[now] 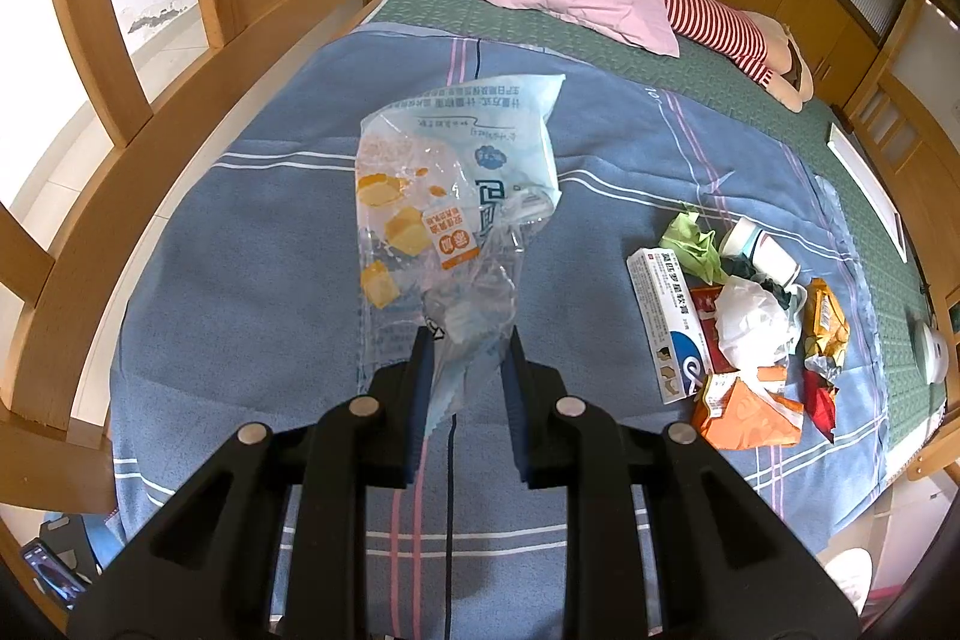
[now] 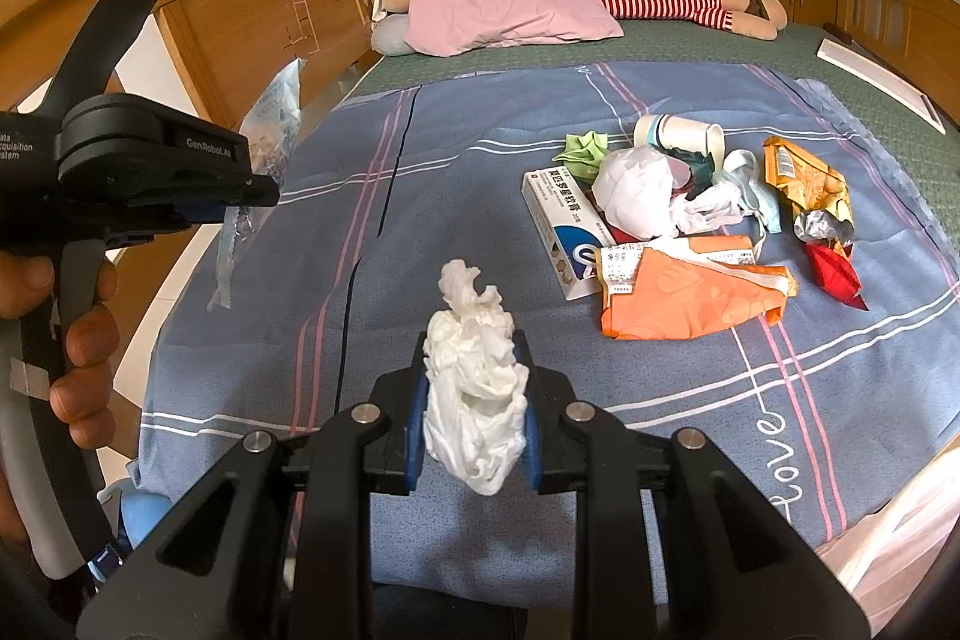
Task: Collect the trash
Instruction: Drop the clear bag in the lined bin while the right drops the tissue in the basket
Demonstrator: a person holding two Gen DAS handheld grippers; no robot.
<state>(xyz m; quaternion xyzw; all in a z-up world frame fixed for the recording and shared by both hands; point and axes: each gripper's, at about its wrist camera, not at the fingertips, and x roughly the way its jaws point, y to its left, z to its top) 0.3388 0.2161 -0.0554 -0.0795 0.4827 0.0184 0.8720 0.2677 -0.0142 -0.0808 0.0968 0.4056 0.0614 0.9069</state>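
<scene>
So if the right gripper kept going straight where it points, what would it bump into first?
Probably the blue bedspread. The right gripper, shut on a white tissue, tilts down toward bare cloth; the trash pile lies off to the right. Depth is hard to judge.

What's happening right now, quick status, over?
Left gripper shut on plastic wrapper. Right gripper shut on crumpled tissue. Trash pile remains on blue bedsheet. Nothing blocking.

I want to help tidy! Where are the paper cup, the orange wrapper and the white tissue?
paper cup (image 2: 684,137): right wrist view, its side.
orange wrapper (image 2: 678,301): right wrist view, its flat middle.
white tissue (image 2: 474,376): right wrist view, its crumpled middle.
</scene>
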